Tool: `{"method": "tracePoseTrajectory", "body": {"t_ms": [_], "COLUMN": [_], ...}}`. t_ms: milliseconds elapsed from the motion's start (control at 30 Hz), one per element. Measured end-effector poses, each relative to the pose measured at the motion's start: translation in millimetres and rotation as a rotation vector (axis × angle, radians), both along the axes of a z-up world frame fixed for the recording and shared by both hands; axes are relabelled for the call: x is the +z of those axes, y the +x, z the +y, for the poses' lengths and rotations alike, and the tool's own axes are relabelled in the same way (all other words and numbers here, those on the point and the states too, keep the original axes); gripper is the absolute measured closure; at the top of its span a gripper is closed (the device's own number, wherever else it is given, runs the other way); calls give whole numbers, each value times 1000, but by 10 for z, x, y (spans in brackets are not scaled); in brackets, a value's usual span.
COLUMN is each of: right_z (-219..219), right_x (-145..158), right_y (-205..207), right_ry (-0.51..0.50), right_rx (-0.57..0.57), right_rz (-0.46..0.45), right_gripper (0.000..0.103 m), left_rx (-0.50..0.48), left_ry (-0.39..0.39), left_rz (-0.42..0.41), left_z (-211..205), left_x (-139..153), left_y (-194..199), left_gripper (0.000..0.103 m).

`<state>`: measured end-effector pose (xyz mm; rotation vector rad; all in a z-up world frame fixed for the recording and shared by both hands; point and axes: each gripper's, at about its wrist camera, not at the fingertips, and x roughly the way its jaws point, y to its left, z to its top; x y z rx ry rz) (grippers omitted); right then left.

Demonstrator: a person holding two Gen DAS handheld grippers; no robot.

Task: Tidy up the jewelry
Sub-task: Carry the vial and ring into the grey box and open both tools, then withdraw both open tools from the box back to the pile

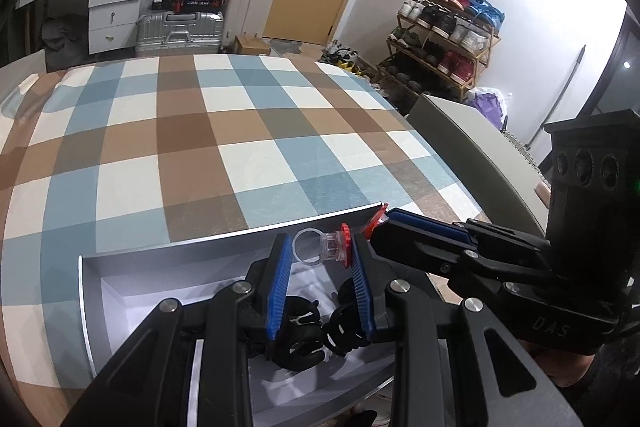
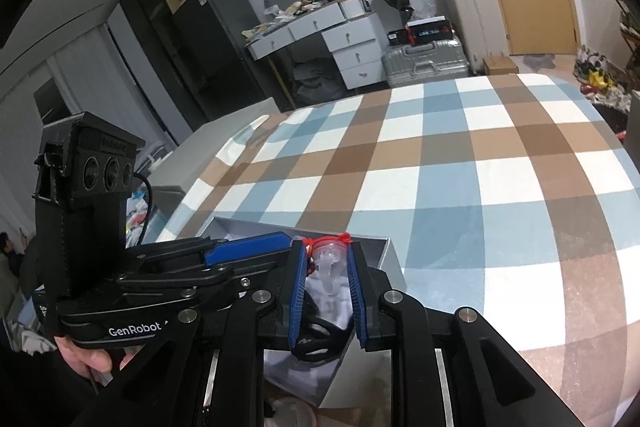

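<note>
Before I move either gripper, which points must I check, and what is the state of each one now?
1. Right gripper holds the plastic ring: ok, the ring's red top sits between its pads.
2. Left gripper grips the ring: cannot tell; the ring lies in its gap, but contact is unclear.
3. Grey box is open under the ring: ok.
4. Free spot in the box: cannot tell; black accessories lie there and the grippers hide much of it.
5. Room between the two grippers: not ok; their tips nearly meet at the ring.
</note>
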<state>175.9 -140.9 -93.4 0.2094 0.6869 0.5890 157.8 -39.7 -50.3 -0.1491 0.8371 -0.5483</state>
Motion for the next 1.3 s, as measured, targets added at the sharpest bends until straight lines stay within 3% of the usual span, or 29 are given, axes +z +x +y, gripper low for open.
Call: {"method": "tracePoseTrajectory", "body": {"t_ms": [67, 133, 200, 267, 367, 500, 600, 700, 900, 1133, 1233, 1300], "right_z": [-11, -40, -95, -165, -225, -306, -352, -366, -322, -288, -272, -257], "right_x": [9, 26, 52, 86, 143, 234, 303, 351, 366, 339, 308, 275], "right_y": [-5, -21, -46, -94, -180, -320, -426, -536, -729, -969, -1070, -1116], "right_ry": [3, 22, 46, 80, 90, 111, 123, 130, 123, 93, 79, 70], "right_rx": [-9, -12, -27, -40, -59, -89, -98, -99, -98, -100, -98, -96], "right_rz": [-1, -5, -13, -23, -40, -73, -102, -124, -142, -174, -182, -179], "right_gripper": [79, 75, 62, 55, 53, 33, 31, 21, 11, 2, 1, 0], "left_rx": [-7, -4, 0, 7, 32, 58, 91, 132, 192, 221, 243, 251], "left_ry": [18, 25, 30, 15, 18, 13, 24, 35, 59, 110, 130, 147], "left_rz": [3, -7, -20, -33, -55, -86, -120, -157, -202, -198, -170, -142], "left_z": [-24, -26, -13, 28, 85, 180, 263, 341, 442, 498, 526, 536], "left_x": [1, 15, 44, 76, 140, 214, 279, 323, 337, 218, 120, 56], "left_y": [4, -14, -48, -69, -114, -211, -308, -411, -605, -855, -899, -920], "left_gripper": [77, 66, 49, 40, 39, 39, 37, 27, 27, 18, 18, 12]}}
